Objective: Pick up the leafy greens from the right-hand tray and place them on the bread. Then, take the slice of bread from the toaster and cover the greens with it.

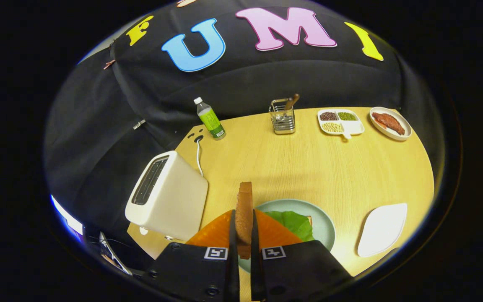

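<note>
Tongs (244, 235) clamping upright bread slice (244, 209)

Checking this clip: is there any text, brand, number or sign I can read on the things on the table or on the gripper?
Nothing can be quoted.
Bottle: its green label carries print, too small to read.
Gripper, shut on the slice of bread: two square coded markers, patterns rather than words.
Toaster: no lettering that I can make out.

Cream toaster (167, 200) at worktop (308, 167) left edge; plastic bottle (210, 118), wire utensil holder (282, 117), divided dish (340, 122), oval plate (390, 123) along far edge; round plate (323, 224) near edge, white tray (382, 229) to its right.
</note>
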### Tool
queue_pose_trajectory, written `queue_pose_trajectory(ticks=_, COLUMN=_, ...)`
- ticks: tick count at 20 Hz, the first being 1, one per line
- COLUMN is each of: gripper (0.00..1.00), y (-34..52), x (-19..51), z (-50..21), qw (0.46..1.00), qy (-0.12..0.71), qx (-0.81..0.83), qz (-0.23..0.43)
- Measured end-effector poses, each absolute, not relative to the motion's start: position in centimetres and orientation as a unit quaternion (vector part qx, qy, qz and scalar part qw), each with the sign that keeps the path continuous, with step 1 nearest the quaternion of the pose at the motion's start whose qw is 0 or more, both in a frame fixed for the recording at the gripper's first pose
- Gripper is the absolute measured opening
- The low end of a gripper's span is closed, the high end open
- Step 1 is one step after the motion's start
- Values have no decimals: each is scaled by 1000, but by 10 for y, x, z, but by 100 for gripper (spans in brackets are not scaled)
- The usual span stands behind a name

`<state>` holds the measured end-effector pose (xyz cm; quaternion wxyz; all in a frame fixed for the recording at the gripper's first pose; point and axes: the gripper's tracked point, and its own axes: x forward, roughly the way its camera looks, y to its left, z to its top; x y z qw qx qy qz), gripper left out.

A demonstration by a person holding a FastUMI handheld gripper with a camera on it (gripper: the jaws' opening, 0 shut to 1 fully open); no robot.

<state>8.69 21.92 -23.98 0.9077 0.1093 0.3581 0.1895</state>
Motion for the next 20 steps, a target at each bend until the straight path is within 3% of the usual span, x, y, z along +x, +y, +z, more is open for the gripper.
queue_pose_trajectory(ticks=5, gripper=15, y=199, x=86, z=-265, qw=907, qy=369, qx=115, qz=167)
queue_pose_trajectory(ticks=10, gripper=30, y=165, x=88, z=-283, qw=916, qy=372, qx=80, qz=125)
queue_pose_trajectory(ticks=14, gripper=53, y=142, x=83, z=-298, qw=916, qy=384, qx=48, qz=103)
queue_pose_trajectory(ticks=15, gripper=63, y=138, x=81, z=-301, qw=915, qy=387, qx=39, qz=102)
queue_pose_trajectory(ticks=18, gripper=74, y=131, x=74, z=-301, qw=914, qy=391, qx=24, qz=103)
queue_pose_trajectory(ticks=19, gripper=91, y=129, x=74, z=-302, qw=915, qy=389, qx=20, qz=101)
queue_pose_trajectory(ticks=20, gripper=99, y=126, x=72, z=-295, qw=917, qy=385, qx=18, qz=101)
